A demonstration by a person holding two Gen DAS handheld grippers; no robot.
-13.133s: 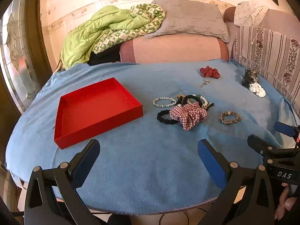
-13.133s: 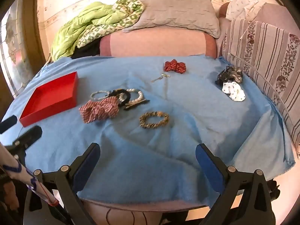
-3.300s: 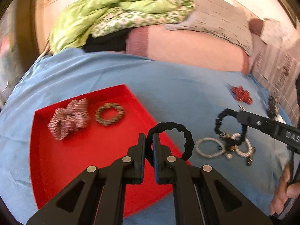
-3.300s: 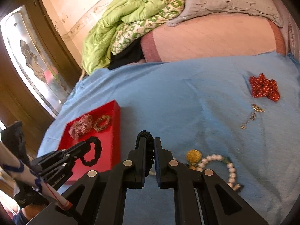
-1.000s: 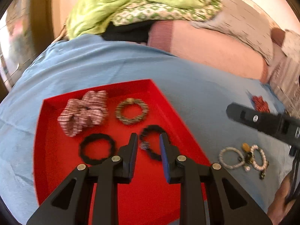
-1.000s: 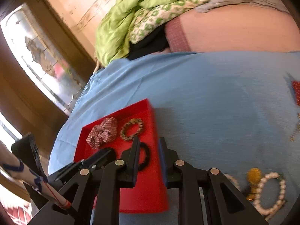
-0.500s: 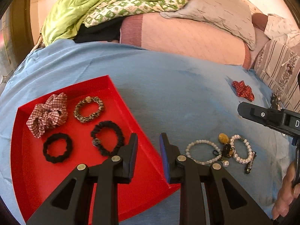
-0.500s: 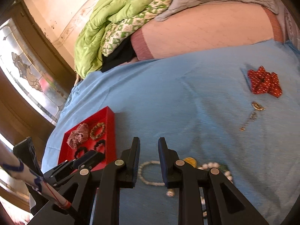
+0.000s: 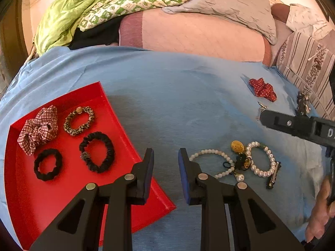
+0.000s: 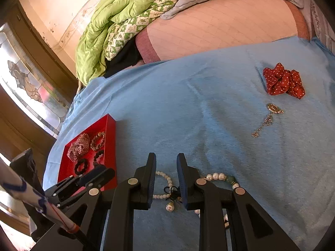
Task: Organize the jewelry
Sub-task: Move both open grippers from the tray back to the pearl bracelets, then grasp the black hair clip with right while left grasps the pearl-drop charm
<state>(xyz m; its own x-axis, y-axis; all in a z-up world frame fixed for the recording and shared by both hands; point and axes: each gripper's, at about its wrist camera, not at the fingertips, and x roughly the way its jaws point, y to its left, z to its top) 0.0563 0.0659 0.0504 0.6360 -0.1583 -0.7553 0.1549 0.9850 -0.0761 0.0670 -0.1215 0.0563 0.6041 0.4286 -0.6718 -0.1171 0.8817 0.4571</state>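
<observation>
The red tray point(image 9: 62, 198) lies at the left and holds a plaid scrunchie point(image 9: 38, 128), a leopard hair tie point(image 9: 79, 121) and two black hair ties point(image 9: 96, 154). My left gripper point(image 9: 165, 156) is open and empty, just right of the tray's corner. A tangle of pearl bracelets point(image 9: 211, 163) with a gold charm point(image 9: 237, 146) lies to its right. My right gripper point(image 10: 166, 163) is open and empty, right above that pearl tangle point(image 10: 169, 185). A red dotted scrunchie point(image 10: 282, 81) and a pendant chain point(image 10: 267, 120) lie farther back.
A blue cloth point(image 9: 167, 96) covers the table. A sofa with a green quilt point(image 9: 88, 6) and grey pillow point(image 9: 226, 6) stands behind it. A dark hair piece point(image 9: 302, 103) lies at the far right edge. A window point(image 10: 25, 83) is on the left.
Both grippers let go of the black hair ties into the tray, then swung right. The right gripper has come down over the pearl bracelets.
</observation>
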